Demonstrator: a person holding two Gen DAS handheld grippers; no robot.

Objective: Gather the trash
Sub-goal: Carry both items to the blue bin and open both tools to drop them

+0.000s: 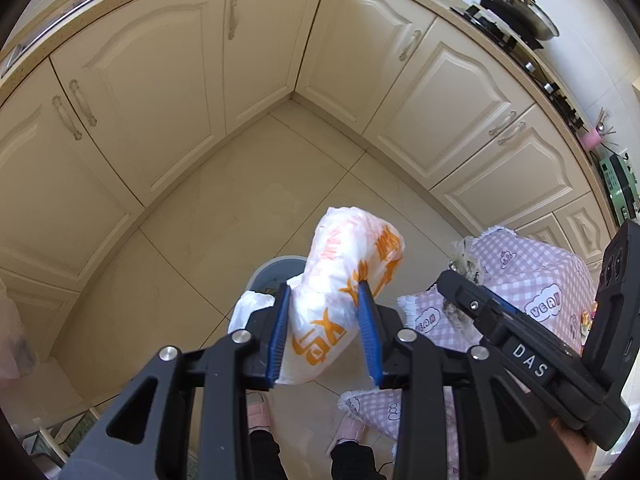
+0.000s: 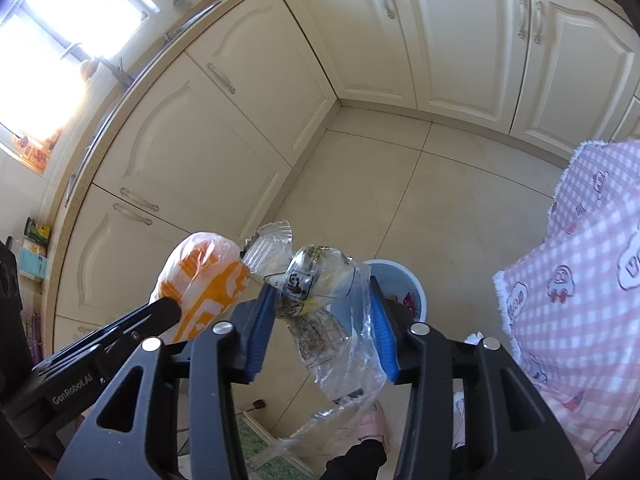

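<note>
My left gripper (image 1: 325,294) is shut on a crumpled white plastic bag with orange print (image 1: 344,264), held in the air above a light blue trash bin (image 1: 276,274) on the floor. My right gripper (image 2: 324,294) is shut on a clear plastic wrapper with black print (image 2: 320,280), also held above the bin (image 2: 416,292), which holds some trash. The orange-print bag also shows in the right wrist view (image 2: 200,276), just left of the wrapper. The right gripper's body shows in the left wrist view (image 1: 520,344).
Cream cabinet doors (image 1: 160,92) wrap the corner around a beige tiled floor (image 1: 248,184). A pink checked cloth (image 2: 580,280) hangs at the right. A stove with a pan (image 1: 520,4) sits on the counter. Pink slippers (image 1: 260,408) are below.
</note>
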